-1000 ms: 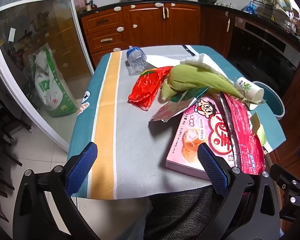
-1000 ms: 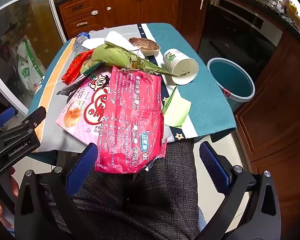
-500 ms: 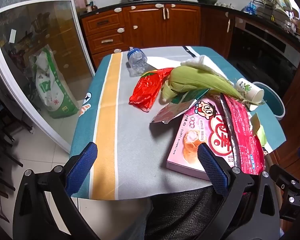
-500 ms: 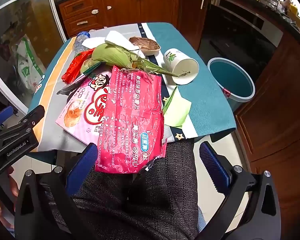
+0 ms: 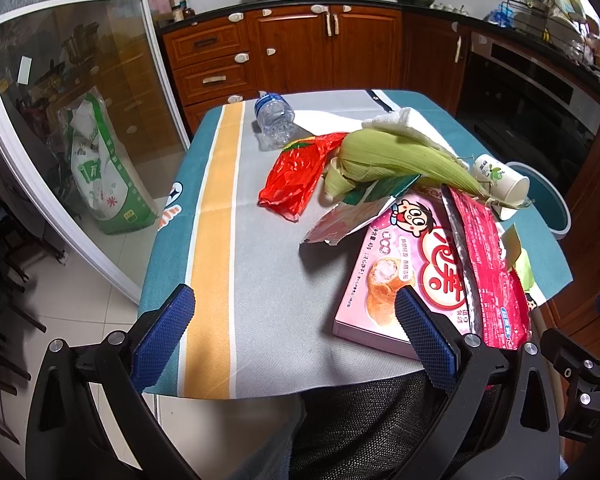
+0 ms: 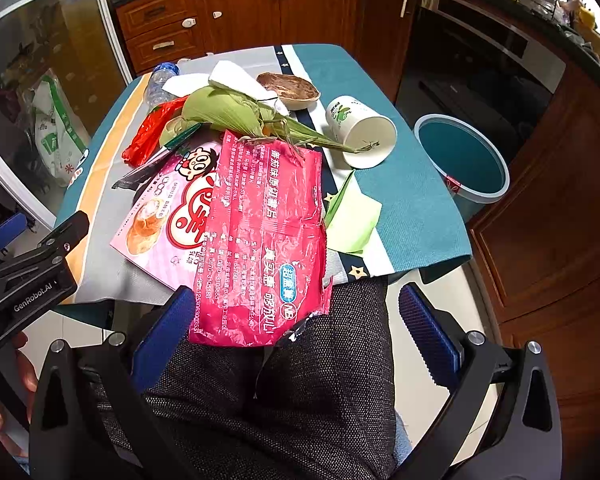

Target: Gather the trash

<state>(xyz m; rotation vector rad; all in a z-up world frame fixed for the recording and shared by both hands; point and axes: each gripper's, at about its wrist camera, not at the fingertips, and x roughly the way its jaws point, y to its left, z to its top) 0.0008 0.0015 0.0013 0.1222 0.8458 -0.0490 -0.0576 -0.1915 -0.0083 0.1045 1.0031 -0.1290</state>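
- Nothing has been picked up yet, I'd say: the left gripper [image 5: 294, 332] hangs at the near edge of the counter [image 5: 260, 280] with its fingers spread wide and nothing between them.
- Ahead of those fingers, from left to right, lie a crushed plastic bottle [image 5: 274, 118], a red plastic bag [image 5: 296, 172], a corn husk [image 5: 384, 156] and, just past the right finger, a pink snack box [image 5: 404, 272].
- The right gripper [image 6: 296, 332] is likewise wide open and empty, held over the person's lap; a red chip bag [image 6: 268, 236] overhangs the counter edge between its fingers.
- Beyond lie a green paper scrap [image 6: 354, 216] and a tipped paper cup [image 6: 362, 132]; right of the fingers, on the floor, stands the teal bin [image 6: 462, 160].
- The chip bag looks the likeliest first pick: ease forward, close on its hanging edge, carry it right to the bin.
- The box is partly buried under the bag, and whatever sits in the brown bowl [image 6: 288, 90] is hard to make out.
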